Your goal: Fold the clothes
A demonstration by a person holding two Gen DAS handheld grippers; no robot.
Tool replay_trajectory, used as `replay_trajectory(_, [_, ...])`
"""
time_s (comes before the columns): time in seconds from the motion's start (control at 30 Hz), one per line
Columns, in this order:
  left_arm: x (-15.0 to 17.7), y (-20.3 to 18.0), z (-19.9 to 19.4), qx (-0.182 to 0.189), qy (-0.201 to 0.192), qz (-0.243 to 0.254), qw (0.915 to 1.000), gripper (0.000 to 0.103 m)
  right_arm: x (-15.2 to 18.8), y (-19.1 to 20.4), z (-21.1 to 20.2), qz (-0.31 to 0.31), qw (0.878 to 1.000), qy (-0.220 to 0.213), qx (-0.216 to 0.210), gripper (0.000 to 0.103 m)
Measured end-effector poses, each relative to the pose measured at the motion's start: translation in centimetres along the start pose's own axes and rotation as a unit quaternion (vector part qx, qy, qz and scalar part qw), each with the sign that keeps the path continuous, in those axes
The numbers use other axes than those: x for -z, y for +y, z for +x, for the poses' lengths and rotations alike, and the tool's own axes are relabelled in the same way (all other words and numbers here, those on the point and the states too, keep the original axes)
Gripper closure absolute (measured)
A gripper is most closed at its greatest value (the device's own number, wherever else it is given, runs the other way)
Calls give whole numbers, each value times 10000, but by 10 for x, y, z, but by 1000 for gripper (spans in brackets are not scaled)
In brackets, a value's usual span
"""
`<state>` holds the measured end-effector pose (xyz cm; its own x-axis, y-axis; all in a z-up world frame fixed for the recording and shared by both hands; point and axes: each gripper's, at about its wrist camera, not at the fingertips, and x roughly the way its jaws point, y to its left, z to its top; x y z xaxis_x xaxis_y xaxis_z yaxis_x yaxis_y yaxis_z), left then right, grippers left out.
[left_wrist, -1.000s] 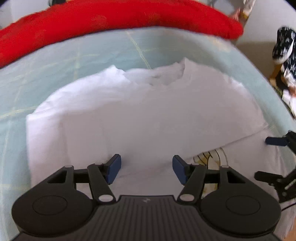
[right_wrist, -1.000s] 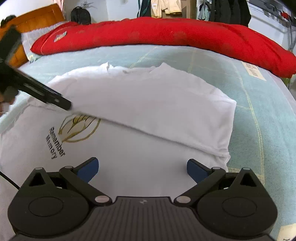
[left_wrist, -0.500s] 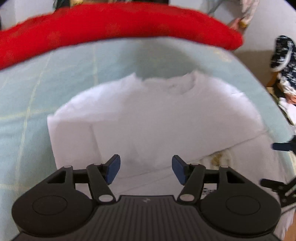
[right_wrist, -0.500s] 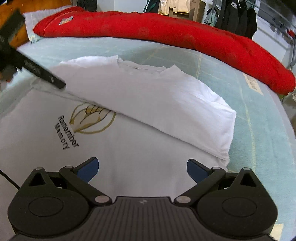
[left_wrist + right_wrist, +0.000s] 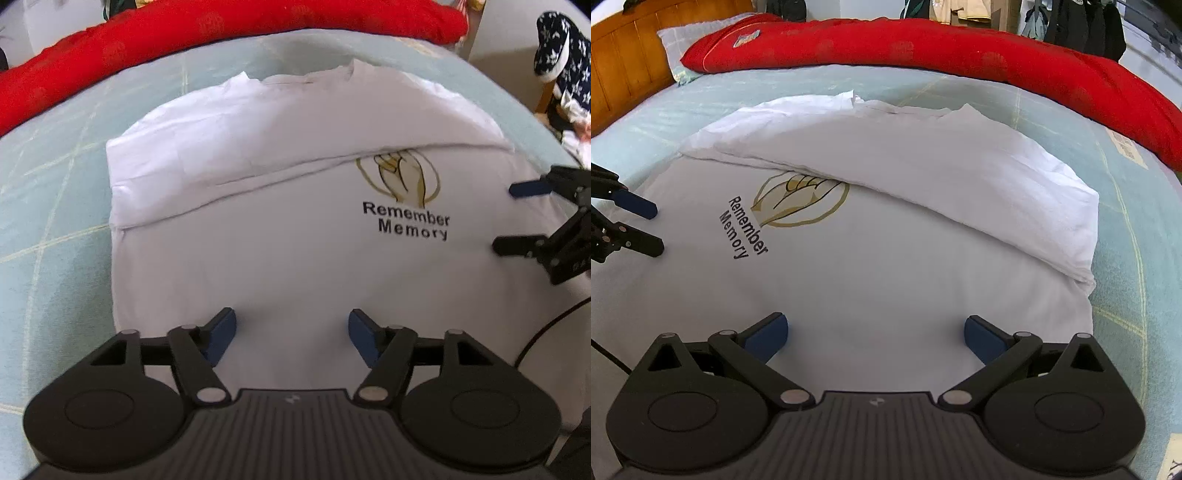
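Red quilt (image 5: 960,55) beyond white T-shirt (image 5: 886,266)

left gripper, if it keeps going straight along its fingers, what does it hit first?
Most likely the white cotton T-shirt itself: the left gripper points steeply down, jaws open and empty, with plain shirt fabric between them. Nothing else shows in that line. Depth is unclear, so the gap cannot be judged.

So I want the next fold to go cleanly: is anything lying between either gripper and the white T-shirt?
Nothing visible. The left gripper and right gripper both stand open directly over the white T-shirt, whose top part is already folded down. The red quilt lies beyond it across the bed, apart from the shirt.
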<state>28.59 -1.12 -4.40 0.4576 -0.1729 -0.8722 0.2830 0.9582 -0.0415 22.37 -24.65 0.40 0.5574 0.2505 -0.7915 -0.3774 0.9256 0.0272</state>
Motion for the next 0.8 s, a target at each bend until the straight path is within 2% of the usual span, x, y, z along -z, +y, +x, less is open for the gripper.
replay_trajectory(0.2, [6,17,-7,427,-78,-157,9989,34,0,9,4,148,9994,-51,306,0])
replay_trajectory(0.37, [12,16,-9,530,-227,-62,9983,31,2,10,5,188,9992,-116,342,0])
replay_trajectory(0.53, [16,14,-8,513,-392,173,9978,31,2,10,6,198,9991,-149,354,0])
replay_trajectory(0.8, [29,5,-9,316,-821,560,9946,30,13,12,3,189,9975,-532,419,0])
